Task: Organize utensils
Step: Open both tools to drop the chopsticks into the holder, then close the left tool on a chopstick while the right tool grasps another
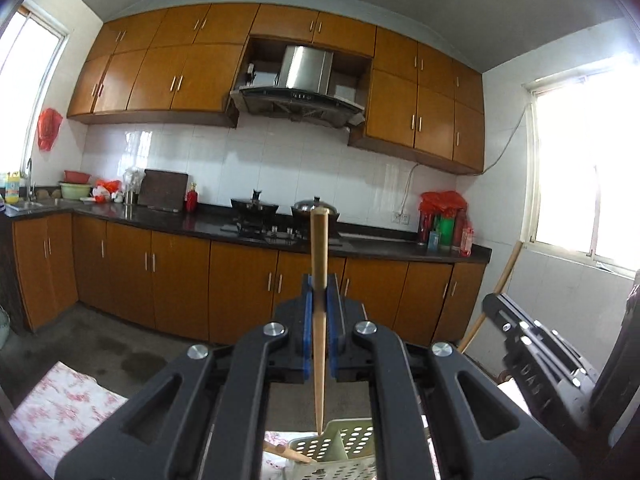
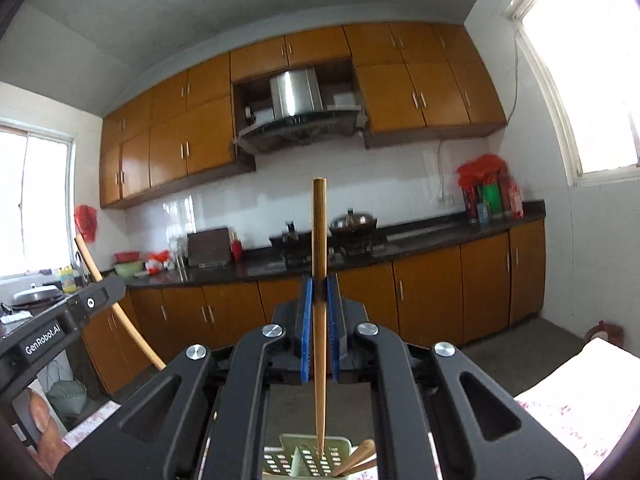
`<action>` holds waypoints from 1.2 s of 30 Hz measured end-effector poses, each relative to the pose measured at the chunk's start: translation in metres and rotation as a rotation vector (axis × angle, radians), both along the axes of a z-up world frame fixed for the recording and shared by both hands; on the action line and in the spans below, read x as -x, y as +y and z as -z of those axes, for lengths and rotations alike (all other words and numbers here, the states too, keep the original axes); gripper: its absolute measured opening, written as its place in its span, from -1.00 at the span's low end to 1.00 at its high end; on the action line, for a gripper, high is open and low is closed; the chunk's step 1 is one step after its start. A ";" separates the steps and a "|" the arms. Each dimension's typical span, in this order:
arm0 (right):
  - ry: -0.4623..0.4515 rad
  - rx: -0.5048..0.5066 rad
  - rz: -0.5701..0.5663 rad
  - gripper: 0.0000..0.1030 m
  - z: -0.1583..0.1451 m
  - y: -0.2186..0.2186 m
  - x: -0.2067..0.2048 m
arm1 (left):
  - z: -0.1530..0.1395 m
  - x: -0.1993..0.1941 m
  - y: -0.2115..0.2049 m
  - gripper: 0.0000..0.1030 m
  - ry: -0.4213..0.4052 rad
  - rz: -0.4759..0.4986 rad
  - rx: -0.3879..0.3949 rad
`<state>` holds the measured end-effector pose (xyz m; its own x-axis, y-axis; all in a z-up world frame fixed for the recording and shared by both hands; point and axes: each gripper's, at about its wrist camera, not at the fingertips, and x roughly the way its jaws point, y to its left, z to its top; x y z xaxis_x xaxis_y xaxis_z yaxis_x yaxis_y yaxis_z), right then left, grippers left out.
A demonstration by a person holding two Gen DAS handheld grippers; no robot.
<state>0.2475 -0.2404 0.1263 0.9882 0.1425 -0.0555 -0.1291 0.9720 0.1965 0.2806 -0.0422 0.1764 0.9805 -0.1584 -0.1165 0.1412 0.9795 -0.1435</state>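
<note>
Kitchen, both wrist views looking level at the far wall: brown wall cabinets (image 1: 168,76), range hood (image 1: 304,80), dark counter (image 1: 180,220) with stove (image 1: 280,232), two pans, and base cabinets below.

Near surface (image 1: 60,408): covered with a white cloth printed in pink flowers, seen at the lower left of the left view and lower right of the right view.

Holder (image 1: 344,448): pale green, perforated with round holes, divided inside by a partition. It sits low in both views, directly beneath the tools. Wooden chopstick ends lean in it: one at the left side in the left view, two at the right side in the right view. Which compartment each occupies cannot be told.

Left tool (image 1: 320,288): clenched on a chopstick (image 1: 319,248) between the blue pads (image 1: 308,320). The stick is light brown wood, tapered, blunt end up above the pads, thin tip pointing down and hanging just over the holder's rim; whether the tip touches cannot be told.

Right tool (image 2: 320,292): likewise clenched on a second stick (image 2: 319,232), same wood and taper, upright, thick end up, tip at or just inside the holder's top opening.

Each tool shows at the edge of the other's view, its stick angled out past it. A thumb (image 2: 40,412) grips the left tool's body in the right view.
</note>
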 end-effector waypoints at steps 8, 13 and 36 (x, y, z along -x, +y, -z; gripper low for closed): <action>0.082 0.010 -0.021 -0.76 0.017 -0.002 0.007 | 0.037 -0.021 0.006 -0.77 0.109 0.009 0.006; 0.089 0.014 -0.021 -0.34 0.005 -0.008 0.019 | 0.031 -0.004 0.020 -0.65 0.106 -0.007 0.006; 0.795 0.041 -0.196 -0.32 0.198 0.001 0.072 | 0.200 0.096 0.076 -0.30 0.623 -0.047 -0.009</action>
<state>0.1757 -0.2395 -0.0714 0.6089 0.2911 -0.7379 -0.1348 0.9547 0.2654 0.1849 0.0342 -0.0232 0.7341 -0.1125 -0.6696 -0.0099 0.9843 -0.1762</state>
